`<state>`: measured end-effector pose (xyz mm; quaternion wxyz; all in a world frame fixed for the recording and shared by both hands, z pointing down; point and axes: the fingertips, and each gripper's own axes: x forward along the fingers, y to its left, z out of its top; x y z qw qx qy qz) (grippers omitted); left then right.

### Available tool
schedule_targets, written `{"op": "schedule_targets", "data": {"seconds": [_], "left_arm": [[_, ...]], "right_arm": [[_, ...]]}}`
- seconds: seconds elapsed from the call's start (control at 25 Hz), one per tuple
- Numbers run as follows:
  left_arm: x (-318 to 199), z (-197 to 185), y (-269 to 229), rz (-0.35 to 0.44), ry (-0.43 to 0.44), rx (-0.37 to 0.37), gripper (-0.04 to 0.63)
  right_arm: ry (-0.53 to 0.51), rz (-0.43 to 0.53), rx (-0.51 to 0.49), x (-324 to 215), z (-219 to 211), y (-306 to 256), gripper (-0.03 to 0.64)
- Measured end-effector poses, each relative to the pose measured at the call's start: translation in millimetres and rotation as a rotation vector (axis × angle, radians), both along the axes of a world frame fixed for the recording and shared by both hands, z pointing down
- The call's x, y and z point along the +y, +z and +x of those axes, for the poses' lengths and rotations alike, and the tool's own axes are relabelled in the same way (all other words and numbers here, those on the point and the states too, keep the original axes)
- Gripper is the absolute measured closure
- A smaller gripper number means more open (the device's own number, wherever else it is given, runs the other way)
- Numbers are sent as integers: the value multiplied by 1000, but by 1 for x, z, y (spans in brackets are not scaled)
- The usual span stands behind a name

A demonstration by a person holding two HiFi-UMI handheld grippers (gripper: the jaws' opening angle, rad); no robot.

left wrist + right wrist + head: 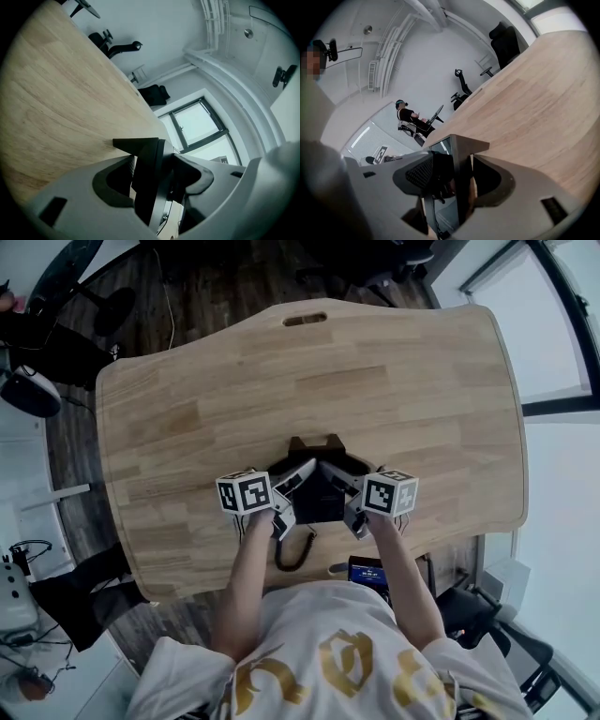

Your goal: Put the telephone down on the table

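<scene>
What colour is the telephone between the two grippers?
The telephone is black; the head view shows it best.

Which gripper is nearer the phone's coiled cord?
Left. The left gripper, its jaws opening with the telephone between them, sits right next to the coiled cord. The right gripper is on the telephone's opposite side, farther from the cord.

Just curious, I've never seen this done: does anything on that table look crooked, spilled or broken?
Nothing spilled or broken. Only the black telephone stands out: it is close to the table's near edge, and its curly cord trails loose towards the person.
</scene>
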<state>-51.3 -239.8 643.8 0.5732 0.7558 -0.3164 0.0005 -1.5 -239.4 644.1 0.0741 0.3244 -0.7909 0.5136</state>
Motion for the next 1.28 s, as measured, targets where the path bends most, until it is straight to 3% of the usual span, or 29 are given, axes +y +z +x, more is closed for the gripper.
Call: {"op": "schedule_targets", "data": {"seconds": [0.24, 0.44, 0.6, 0.72, 0.8, 0.88, 1.04, 1.16, 1.28], "left_arm": [[2, 0, -1, 1, 3, -73, 347], [7, -2, -6, 52, -17, -128, 344], [11, -16, -22, 102, -76, -138, 330], [18, -27, -38, 135, -100, -157, 330], [25, -33, -48, 172, -98, -194, 331], [31, -35, -62, 238, -82, -233, 345], [45, -22, -102, 489, 24, -344, 427], [56, -14, -121, 582, 68, -432, 547], [65, -17, -145, 660, 34, -456, 565]], "right_arm": [[41, -2, 87, 9, 16, 1, 380], [98, -12, 76, 24, 36, -11, 380], [116, 58, 77, 29, 43, -33, 386], [168, 182, 148, 30, 55, -55, 517], [172, 227, 167, 35, 55, -66, 537], [169, 254, 155, 40, 50, -78, 572], [193, 350, 108, 53, 40, -118, 600], [179, 399, 132, 65, 31, -134, 601], [171, 432, 157, 74, 26, -146, 603]]}}
